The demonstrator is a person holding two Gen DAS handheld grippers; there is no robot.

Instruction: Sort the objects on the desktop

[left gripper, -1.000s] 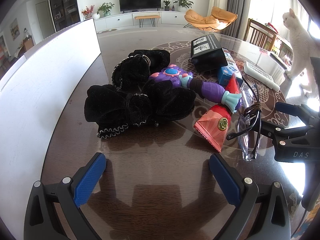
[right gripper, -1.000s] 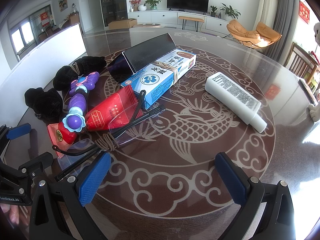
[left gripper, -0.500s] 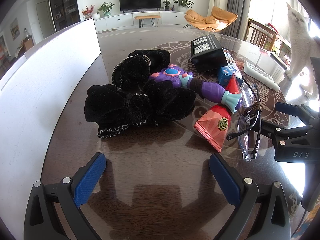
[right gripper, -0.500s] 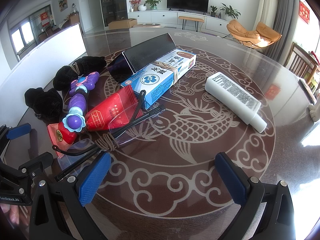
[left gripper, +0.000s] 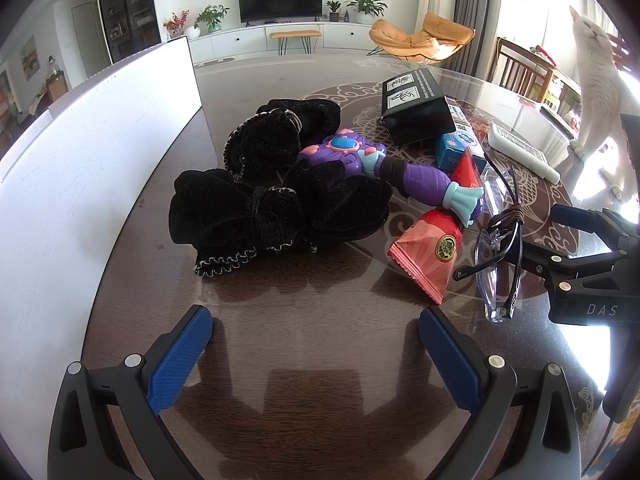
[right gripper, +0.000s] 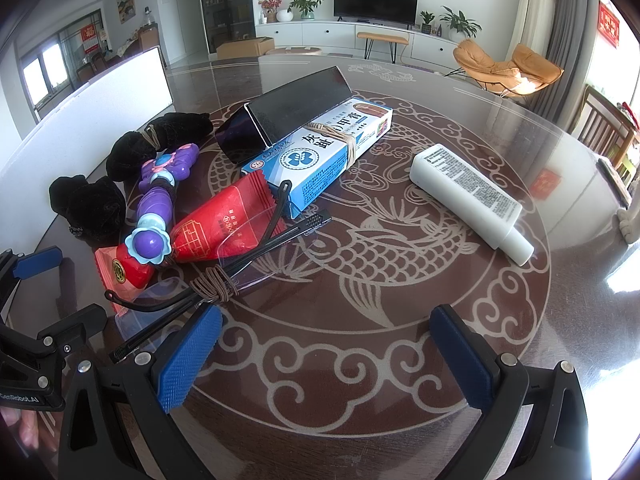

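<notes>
the left gripper (left gripper: pixel 316 344) and right gripper (right gripper: pixel 326 344) both gape wide and empty over the table (right gripper: pixel 400 360), black velvet bows (left gripper: pixel 276 212) ahead of the left, glasses (right gripper: pixel 224 268), red packet (right gripper: pixel 216 224), blue box (right gripper: pixel 320 156) and white bottle (right gripper: pixel 468 196) beyond the right.

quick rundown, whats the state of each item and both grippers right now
left gripper: open, holding nothing
right gripper: open, holding nothing
glasses: folded, tied with a brown band, lying partly on the red packet
red packet: lying flat, sealed
purple toy wand: lying across the red packet
blue medicine box: closed, banded to the black box
white bottle: on its side, capped
</notes>
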